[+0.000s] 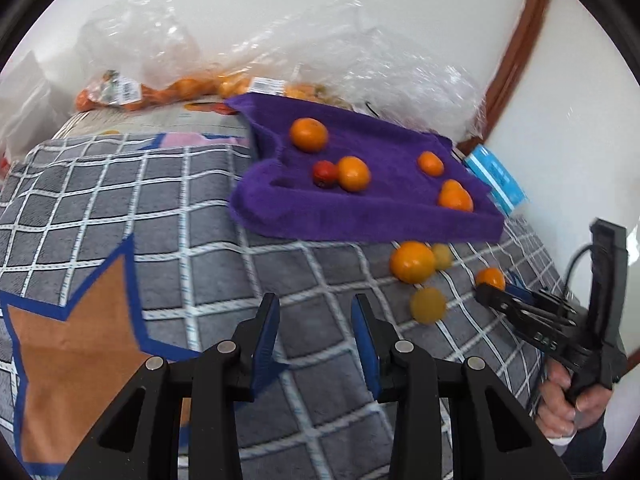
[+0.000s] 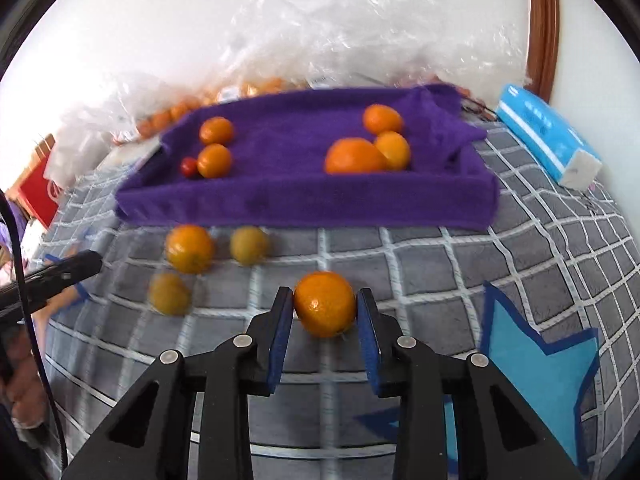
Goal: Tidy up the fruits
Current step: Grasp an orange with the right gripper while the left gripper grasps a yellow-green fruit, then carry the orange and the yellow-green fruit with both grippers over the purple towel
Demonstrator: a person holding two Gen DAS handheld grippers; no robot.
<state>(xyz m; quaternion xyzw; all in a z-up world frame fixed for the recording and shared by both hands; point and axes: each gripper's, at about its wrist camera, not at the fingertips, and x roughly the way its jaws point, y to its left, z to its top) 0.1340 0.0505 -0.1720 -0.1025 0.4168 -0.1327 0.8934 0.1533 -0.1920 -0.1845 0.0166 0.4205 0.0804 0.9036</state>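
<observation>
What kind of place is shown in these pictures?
Probably a room in a home: fruit lies on a grey checked cloth with star patches, against a white wall, beside a wooden door frame.

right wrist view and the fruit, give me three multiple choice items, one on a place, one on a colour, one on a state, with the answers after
1. Where does the small red fruit lie?
A. on the purple towel
B. on the grey checked blanket
C. on the blue packet

2. What colour is the fruit between the right gripper pads?
A. green
B. orange
C. red

3. What is between the left gripper pads?
A. an orange
B. nothing
C. the towel's edge

Answers: 1 A, it sits beside an orange on the towel. 2 B, the orange fills the gap between the blue pads. 3 B, only blanket shows through the gap.
</observation>
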